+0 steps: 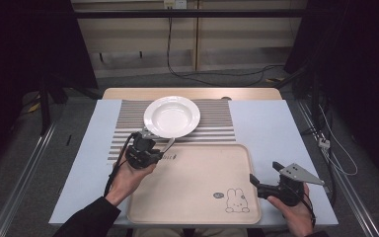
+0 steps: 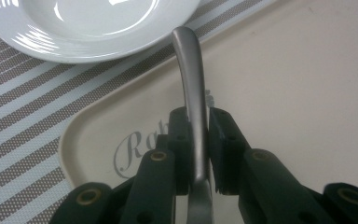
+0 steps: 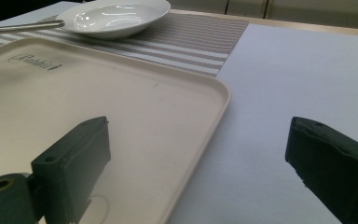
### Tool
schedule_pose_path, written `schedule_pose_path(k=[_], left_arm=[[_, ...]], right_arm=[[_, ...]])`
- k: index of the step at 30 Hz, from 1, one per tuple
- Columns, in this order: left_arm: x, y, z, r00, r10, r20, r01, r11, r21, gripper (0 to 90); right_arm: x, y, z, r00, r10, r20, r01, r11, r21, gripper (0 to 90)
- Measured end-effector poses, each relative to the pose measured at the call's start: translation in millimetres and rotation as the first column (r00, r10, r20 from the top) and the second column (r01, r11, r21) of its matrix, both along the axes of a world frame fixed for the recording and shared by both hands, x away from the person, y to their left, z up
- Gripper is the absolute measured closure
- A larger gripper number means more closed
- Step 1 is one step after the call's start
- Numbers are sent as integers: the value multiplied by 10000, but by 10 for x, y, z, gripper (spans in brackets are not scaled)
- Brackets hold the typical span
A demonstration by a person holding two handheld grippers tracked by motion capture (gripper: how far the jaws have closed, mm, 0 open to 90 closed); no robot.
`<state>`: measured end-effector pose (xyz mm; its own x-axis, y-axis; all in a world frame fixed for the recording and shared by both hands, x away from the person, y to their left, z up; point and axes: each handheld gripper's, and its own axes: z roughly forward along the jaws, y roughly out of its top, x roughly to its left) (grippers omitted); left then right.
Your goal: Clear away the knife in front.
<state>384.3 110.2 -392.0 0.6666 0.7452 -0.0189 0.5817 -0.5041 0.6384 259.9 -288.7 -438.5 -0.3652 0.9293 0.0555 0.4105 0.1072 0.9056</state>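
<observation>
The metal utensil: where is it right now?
Clamped in the left gripper, the utensil handle hangs over the tray's far left corner, its tip beside the white plate.

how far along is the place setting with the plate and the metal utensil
Done: the round white ceramic plate sits on the striped grey placemat. In hand: the left hand-held gripper is shut on the silver metal utensil handle over the beige plastic tray. Left: setting the utensil down, probably; the right hand-held gripper is open.

Overhead plus two close claw-mounted views
</observation>
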Motion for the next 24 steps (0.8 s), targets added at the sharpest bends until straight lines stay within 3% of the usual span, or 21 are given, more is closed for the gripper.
schedule_pose_path(k=[13,24], left_arm=[[-79,-15,-126,9995,1,-318,8,9996,290,797],[-59,-78,-289,9951,83,-985,-64,9998,197,796]], right_arm=[[7,7,-3,10000,16,-36,-16,10000,0,65],[10,9,-3,10000,32,-36,-32,10000,-5,64]])
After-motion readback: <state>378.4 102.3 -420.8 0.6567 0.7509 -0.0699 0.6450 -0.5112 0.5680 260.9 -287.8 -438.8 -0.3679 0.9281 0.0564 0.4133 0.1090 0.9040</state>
